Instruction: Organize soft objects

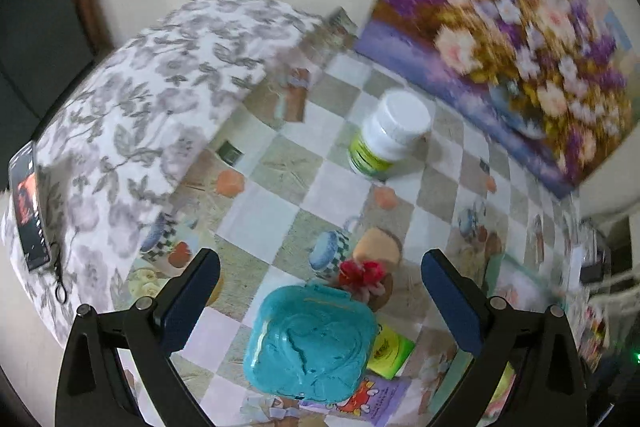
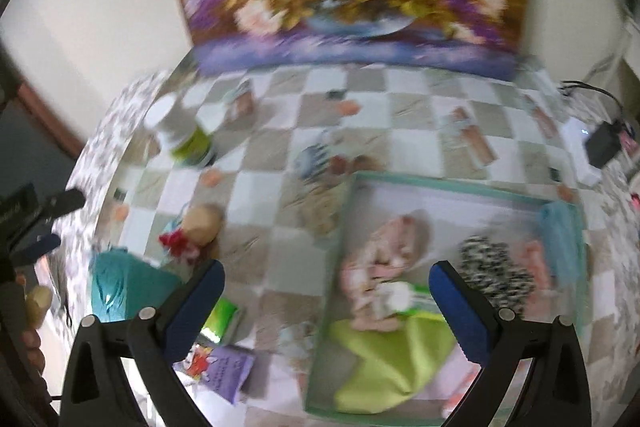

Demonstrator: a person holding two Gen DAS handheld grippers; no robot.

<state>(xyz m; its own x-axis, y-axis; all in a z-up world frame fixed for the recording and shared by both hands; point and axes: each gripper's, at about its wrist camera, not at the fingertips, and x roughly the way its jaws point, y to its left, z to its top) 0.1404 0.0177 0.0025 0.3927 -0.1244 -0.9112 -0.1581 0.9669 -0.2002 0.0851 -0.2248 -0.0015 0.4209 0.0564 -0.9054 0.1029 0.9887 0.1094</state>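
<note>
Several soft items, among them a lime-green cloth [image 2: 394, 359] and a pink plush toy [image 2: 380, 267], are already gathered in the shallow green-rimmed box [image 2: 452, 183]. A small tan doll with red trim [image 1: 370, 259] is left on the checkered tabletop [image 1: 276, 187]. Both the left hand-held gripper [image 1: 320, 291] and the right hand-held gripper [image 2: 326, 301] are spread wide and empty.

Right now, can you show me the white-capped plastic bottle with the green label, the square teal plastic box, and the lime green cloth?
White-capped plastic bottle [image 1: 390, 135]: left wrist view, on its side below the cap.
Square teal plastic box [image 1: 312, 341]: left wrist view, middle of its lid.
Lime green cloth [image 2: 394, 359]: right wrist view, middle of the fabric.
</note>
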